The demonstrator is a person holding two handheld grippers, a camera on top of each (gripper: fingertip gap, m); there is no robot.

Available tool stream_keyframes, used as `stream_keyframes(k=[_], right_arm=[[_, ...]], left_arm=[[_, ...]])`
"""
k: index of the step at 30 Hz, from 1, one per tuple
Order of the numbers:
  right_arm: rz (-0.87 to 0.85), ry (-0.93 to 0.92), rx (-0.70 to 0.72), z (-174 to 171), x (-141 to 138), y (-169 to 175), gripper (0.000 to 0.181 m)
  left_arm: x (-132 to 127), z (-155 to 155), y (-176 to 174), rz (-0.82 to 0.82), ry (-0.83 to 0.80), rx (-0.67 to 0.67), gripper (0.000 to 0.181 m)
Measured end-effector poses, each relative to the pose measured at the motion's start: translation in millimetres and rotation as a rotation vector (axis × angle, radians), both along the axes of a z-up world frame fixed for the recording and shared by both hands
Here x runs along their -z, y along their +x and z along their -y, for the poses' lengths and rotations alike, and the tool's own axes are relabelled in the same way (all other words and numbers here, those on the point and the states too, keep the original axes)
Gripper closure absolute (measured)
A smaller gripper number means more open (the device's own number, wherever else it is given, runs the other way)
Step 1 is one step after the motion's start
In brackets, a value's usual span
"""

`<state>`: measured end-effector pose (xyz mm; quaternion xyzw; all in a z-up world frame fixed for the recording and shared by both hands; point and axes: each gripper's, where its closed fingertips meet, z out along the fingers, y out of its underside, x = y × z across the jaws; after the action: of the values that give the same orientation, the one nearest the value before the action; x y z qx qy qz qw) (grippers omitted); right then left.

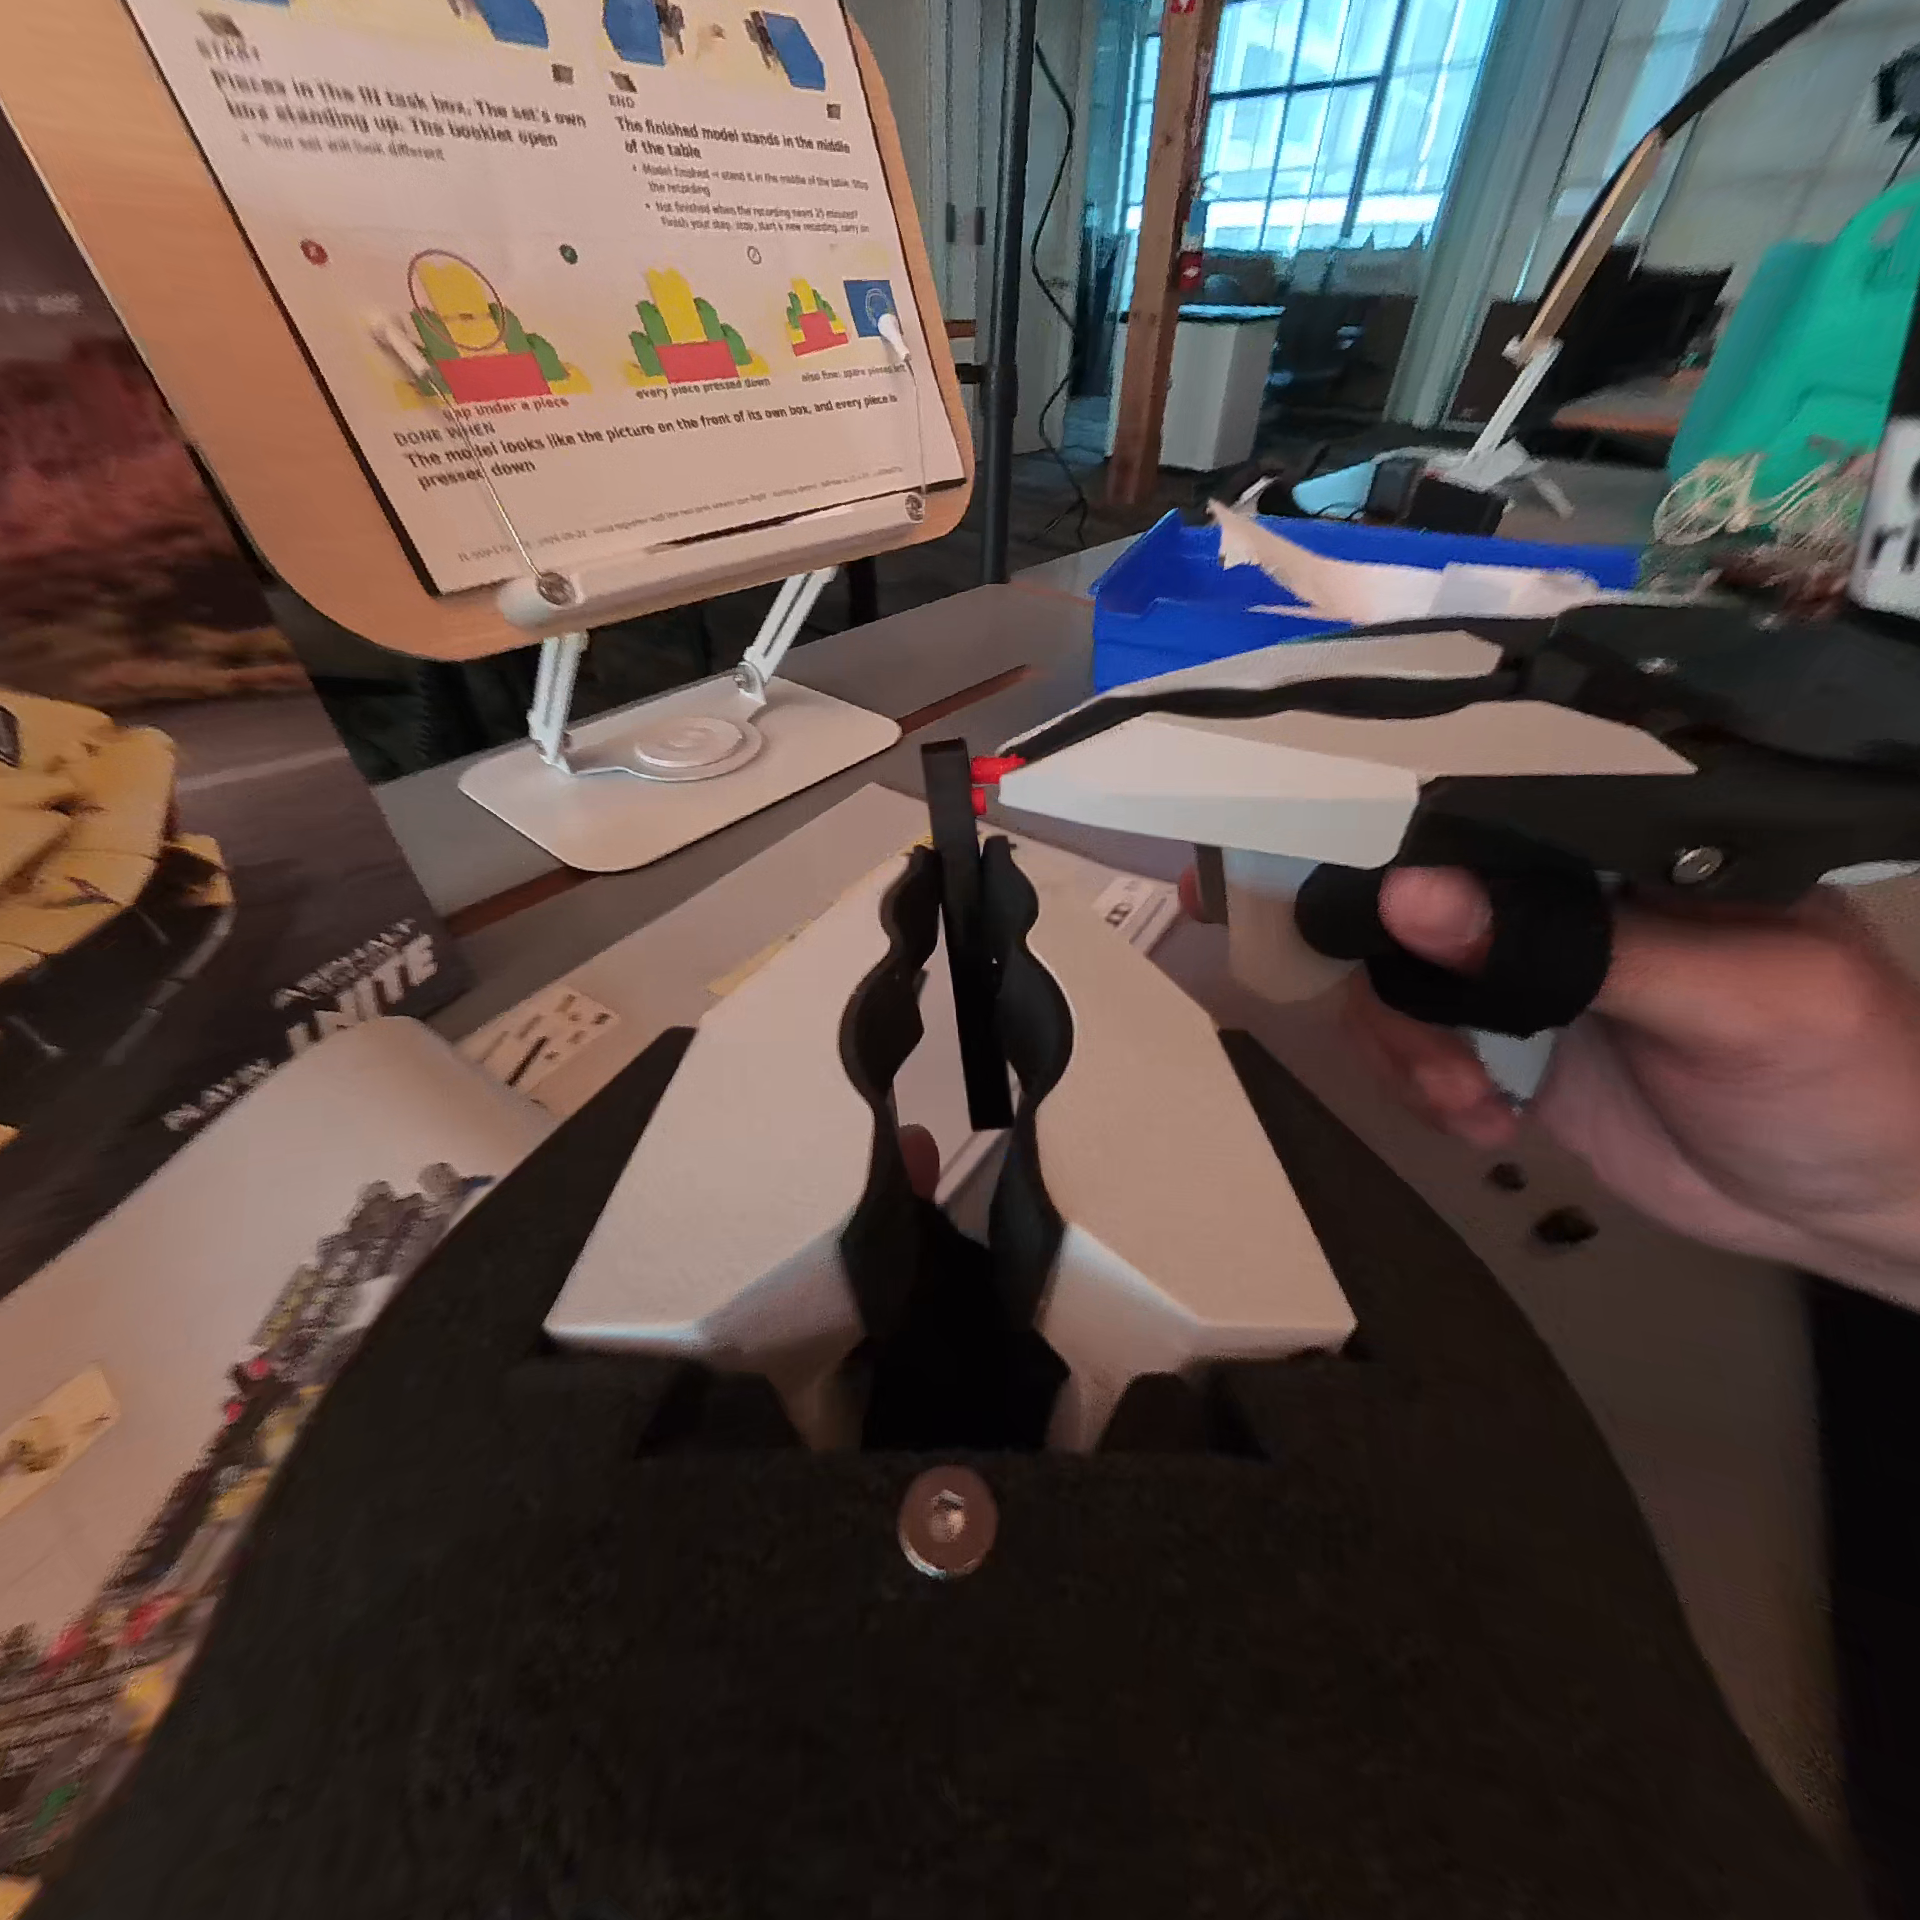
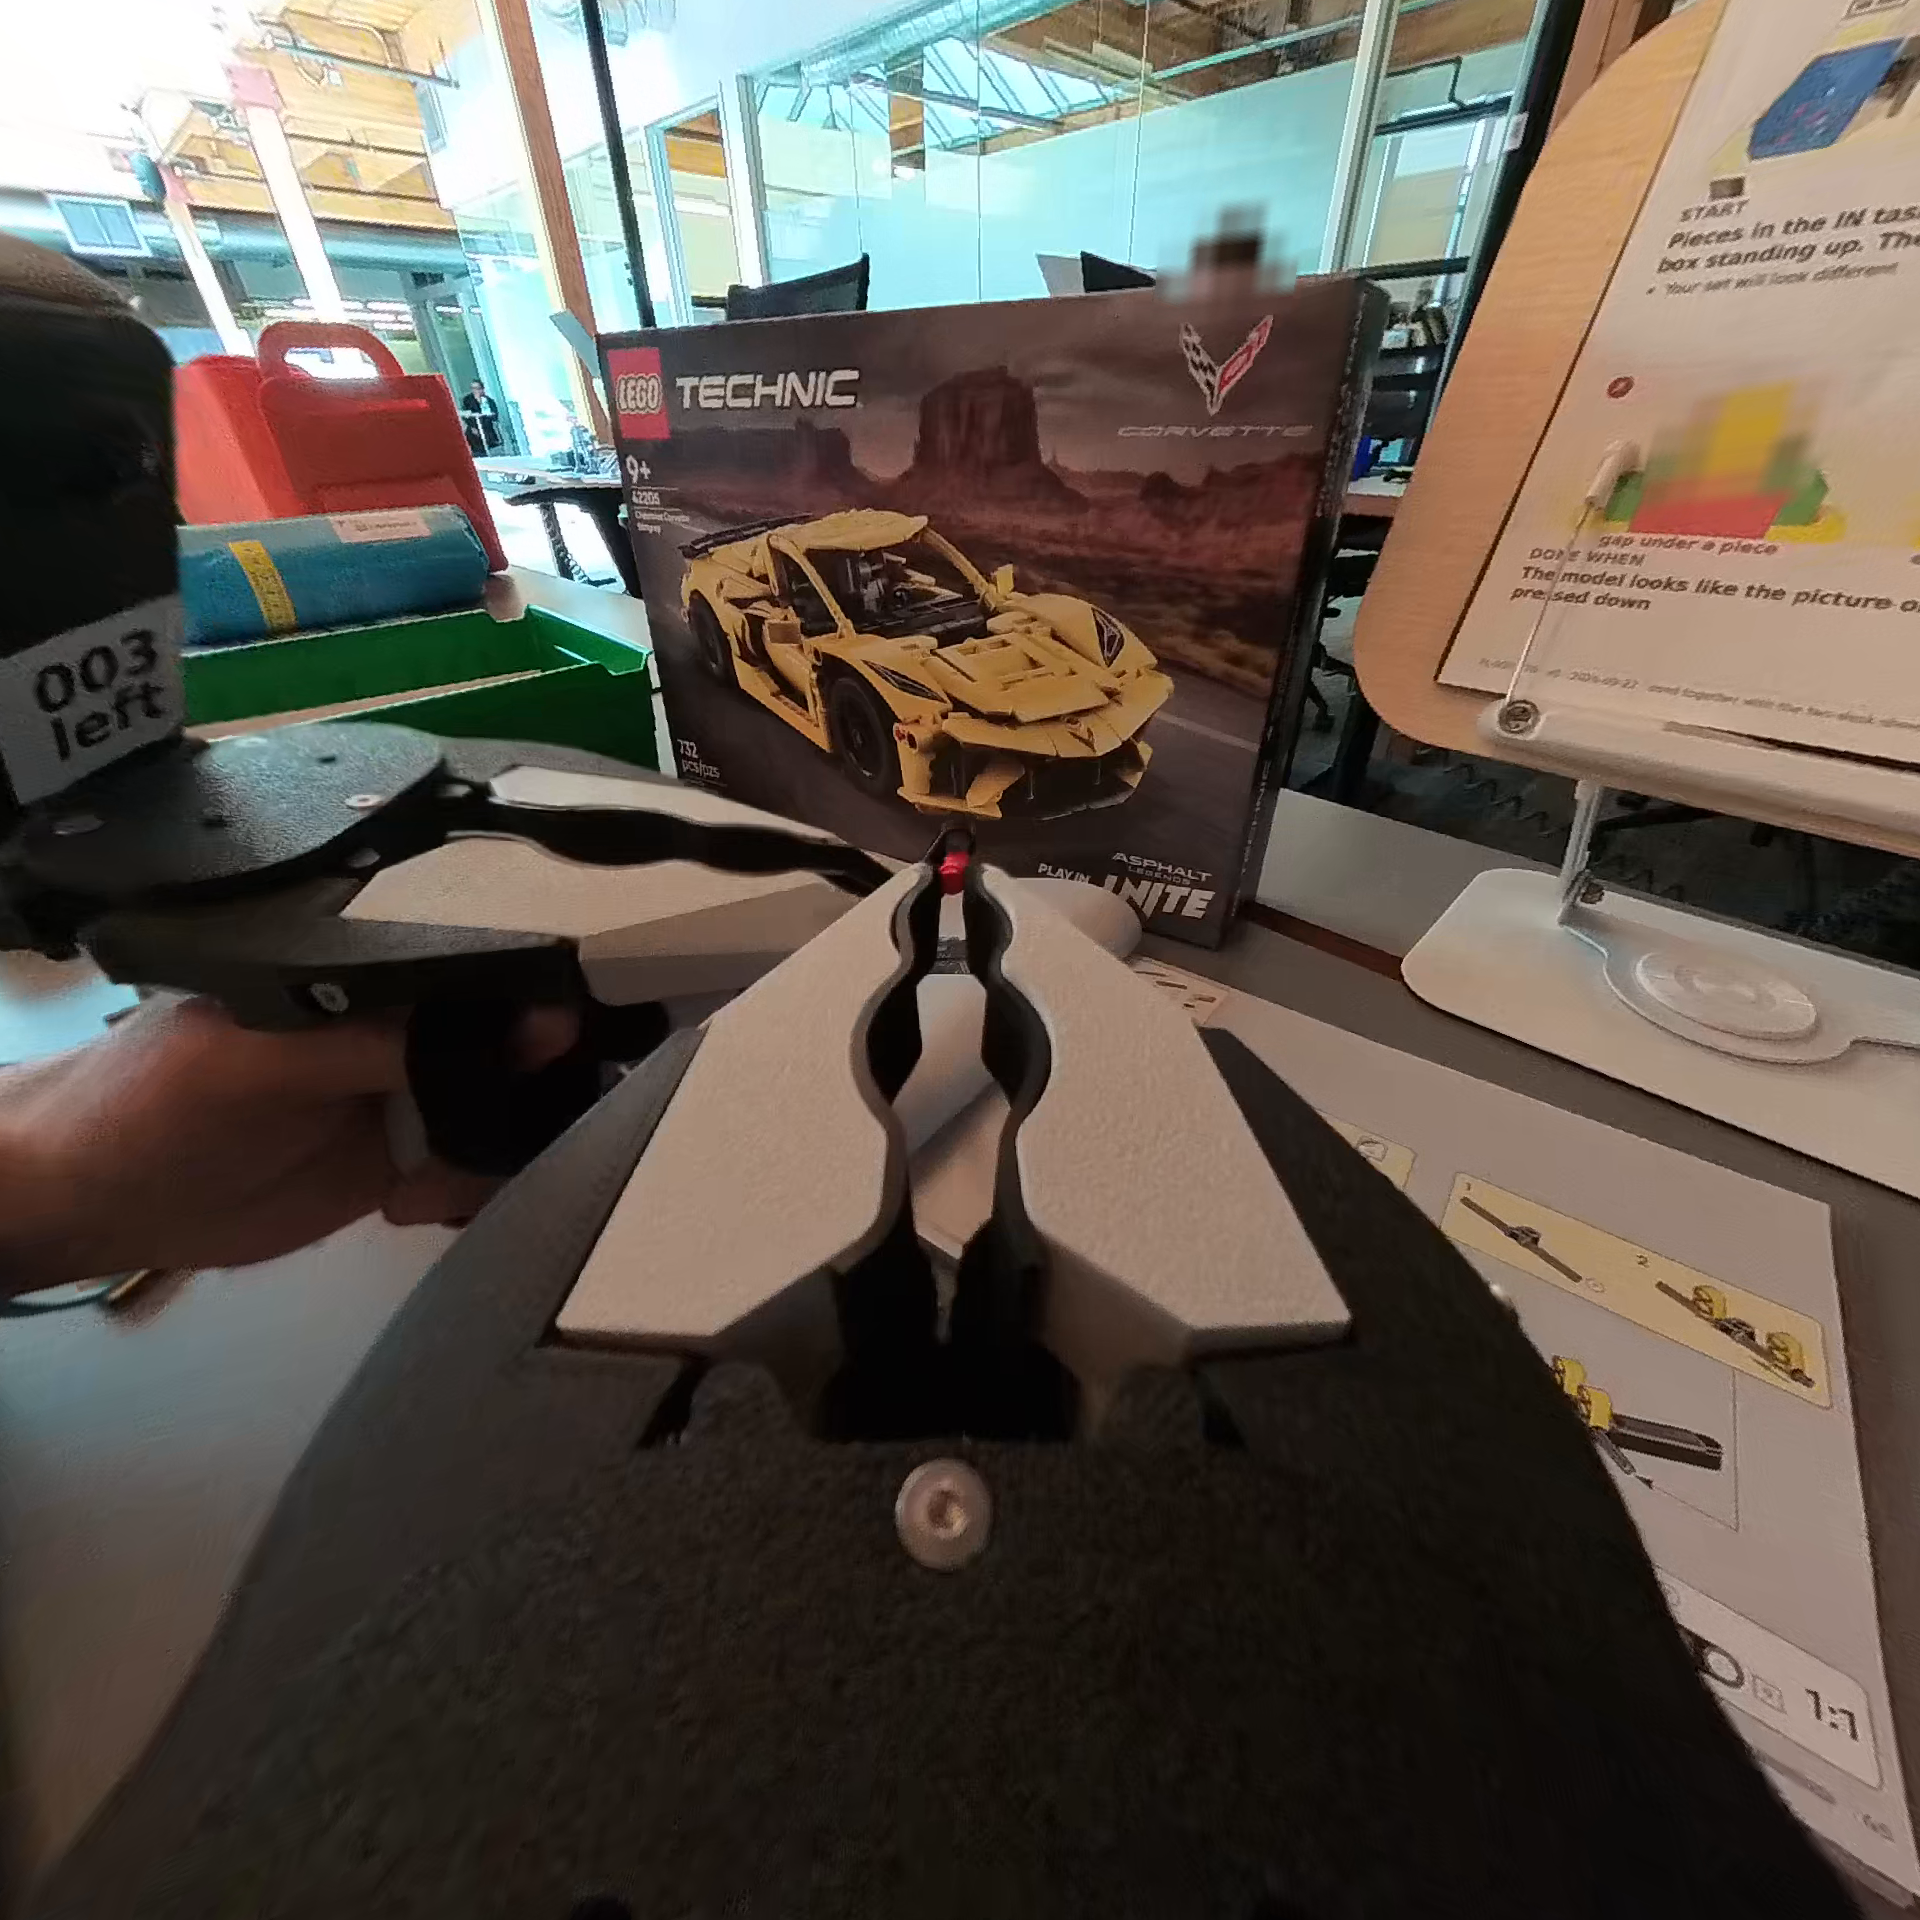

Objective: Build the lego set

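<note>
My left gripper (image 1: 961, 883) is shut on a long black beam (image 1: 964, 935) that stands upright between its fingers above the table. My right gripper (image 2: 951, 878) is shut on a small red pin (image 2: 950, 871). In the left wrist view the right gripper (image 1: 1003, 779) comes in from the right, and its red pin (image 1: 985, 771) touches the upper end of the black beam. In the right wrist view the left gripper (image 2: 883, 878) reaches in from the left, and the beam is mostly hidden behind the pin.
The set's box (image 2: 977, 613) with a yellow car stands behind the grippers. An instruction sheet on a wooden stand (image 1: 582, 312) is at the back. The open booklet (image 2: 1631, 1351) lies on the table. A blue bin (image 1: 1247, 603) is on the right, a green bin (image 2: 436, 665) on the left. My left and right fingertips are right by each other.
</note>
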<state>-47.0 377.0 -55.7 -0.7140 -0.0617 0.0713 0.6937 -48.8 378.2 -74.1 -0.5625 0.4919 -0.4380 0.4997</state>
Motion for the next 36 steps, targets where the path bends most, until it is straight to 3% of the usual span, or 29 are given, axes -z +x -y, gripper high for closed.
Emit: stream_keyframes(k=[6, 14, 22, 24, 32, 34, 36], right_arm=[[0.115, 0.004, 0.007, 3.2, -0.6, -4.3, 0.178], [0.334, 0.050, 0.043, 7.0, 0.1, -5.1, 0.178], [0.240, -0.011, -0.056, 12.3, 6.7, -10.7, 0.178], [0.286, -0.032, -0.070, 14.5, 9.5, -12.0, 0.178], [0.726, -0.045, -0.025, 20.0, 25.4, -14.3, 0.177], [0.733, -0.037, -0.031, 21.0, 25.6, -14.6, 0.177], [0.588, -0.033, -0.059, 20.8, 21.9, -15.5, 0.177]], left_arm=[[2.0, -1.7, -6.4, -0.101, 0.348, -0.044, 0.174], [2.0, 11.9, -7.1, -0.061, 0.058, 0.109, 0.174], [9.8, 13.2, -13.4, -0.181, 0.414, 0.113, 0.173], [12.3, 13.8, -15.8, -0.215, 0.499, 0.120, 0.174], [27.6, 22.5, -21.7, -0.306, 0.506, 0.223, 0.174], [27.7, 23.9, -22.6, -0.300, 0.489, 0.237, 0.174], [23.9, 24.8, -23.0, -0.278, 0.462, 0.244, 0.174]])
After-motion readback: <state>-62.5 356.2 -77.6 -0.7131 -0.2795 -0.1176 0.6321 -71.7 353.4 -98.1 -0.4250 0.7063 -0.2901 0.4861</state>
